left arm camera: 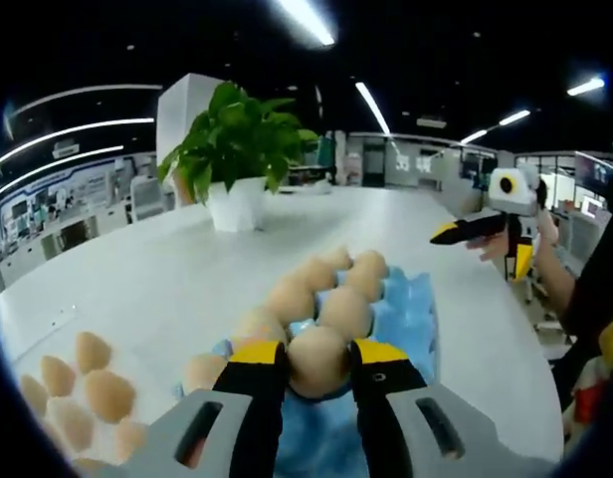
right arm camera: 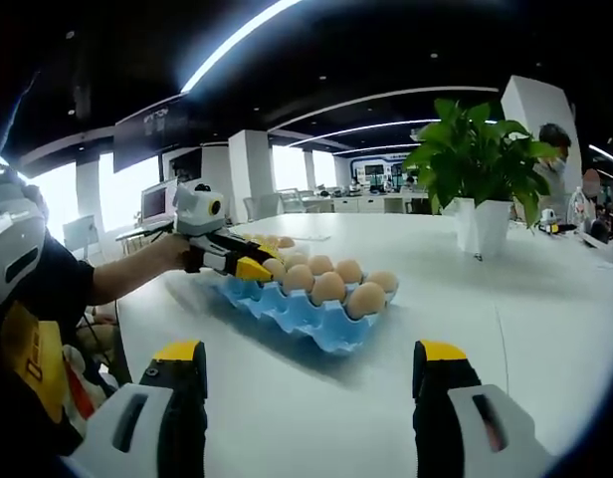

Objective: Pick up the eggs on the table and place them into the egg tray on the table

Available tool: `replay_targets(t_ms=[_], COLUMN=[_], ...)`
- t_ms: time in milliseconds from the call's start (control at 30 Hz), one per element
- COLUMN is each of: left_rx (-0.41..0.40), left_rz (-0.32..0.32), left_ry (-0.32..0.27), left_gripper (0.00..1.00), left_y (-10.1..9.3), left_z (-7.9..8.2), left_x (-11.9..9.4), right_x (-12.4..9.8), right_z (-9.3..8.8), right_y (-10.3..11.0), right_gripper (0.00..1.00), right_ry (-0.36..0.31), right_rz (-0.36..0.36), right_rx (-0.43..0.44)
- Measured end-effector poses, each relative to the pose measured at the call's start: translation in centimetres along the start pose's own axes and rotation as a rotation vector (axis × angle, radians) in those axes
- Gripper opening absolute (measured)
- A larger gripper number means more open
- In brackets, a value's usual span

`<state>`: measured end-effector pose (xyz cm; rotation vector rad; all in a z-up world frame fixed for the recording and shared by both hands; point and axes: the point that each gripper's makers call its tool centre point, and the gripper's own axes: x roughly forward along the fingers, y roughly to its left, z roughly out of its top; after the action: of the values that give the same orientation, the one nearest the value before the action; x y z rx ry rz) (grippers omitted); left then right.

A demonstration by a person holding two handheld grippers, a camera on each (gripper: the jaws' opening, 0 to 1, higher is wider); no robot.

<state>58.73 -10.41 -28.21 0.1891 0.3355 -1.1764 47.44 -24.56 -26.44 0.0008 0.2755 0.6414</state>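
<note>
Over the blue egg tray [left arm camera: 411, 319] on the counter [left arm camera: 167, 269], the left gripper [left arm camera: 316, 363] clamps an egg [left arm camera: 316, 360] for seating, while the right gripper [right arm camera: 306, 383] waits, jaws apart, near loose eggs [left arm camera: 83, 383].

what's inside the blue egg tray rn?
The blue egg tray holds eggs in its far rows; its near cups are open. The left gripper is closed on one egg, hiding the cup beneath.

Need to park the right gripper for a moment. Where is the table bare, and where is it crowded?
Bare: the white table between the blue egg tray and the potted plant, and the strip nearest the right gripper. Crowded: the tray, where the left gripper holds an egg, and the loose eggs beside it.
</note>
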Motion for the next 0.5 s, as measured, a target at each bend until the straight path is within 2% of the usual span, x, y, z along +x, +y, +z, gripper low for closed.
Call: replay_targets(t_ms=[500], left_rx=[-0.019], left_rz=[-0.009], left_ry=[0.014], left_gripper=[0.26], left_y=[0.01], left_z=[-0.08], left_x=[0.01], right_x=[0.45], right_z=[-0.33], right_y=[-0.13], right_gripper=[0.89], right_ry=[0.004], right_rz=[0.004], right_rx=[0.008])
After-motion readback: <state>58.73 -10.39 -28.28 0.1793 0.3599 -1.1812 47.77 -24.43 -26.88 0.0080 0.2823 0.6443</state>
